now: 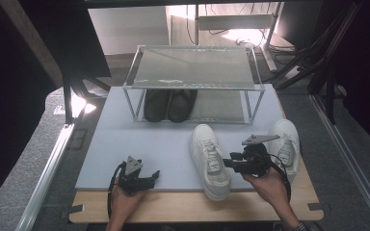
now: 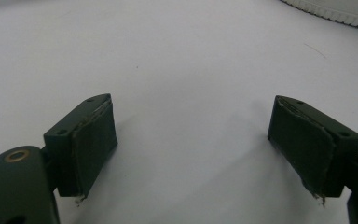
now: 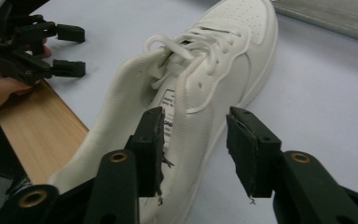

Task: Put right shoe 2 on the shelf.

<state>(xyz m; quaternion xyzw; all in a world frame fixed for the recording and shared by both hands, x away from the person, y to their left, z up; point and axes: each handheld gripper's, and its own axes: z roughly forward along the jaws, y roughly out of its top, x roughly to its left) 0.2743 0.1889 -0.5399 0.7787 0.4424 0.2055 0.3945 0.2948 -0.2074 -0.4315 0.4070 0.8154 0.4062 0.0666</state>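
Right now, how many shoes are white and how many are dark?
White shoes: 2, one by the right gripper, one to its right.
Dark shoes: 2, side by side on the rack's lower shelf.
Total: 4 shoes.

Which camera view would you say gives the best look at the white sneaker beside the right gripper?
The right gripper view: the white sneaker shows close up, laces and collar sharp. The high view shows it whole but small, and the left gripper view catches just a strip of white ribbed sole.
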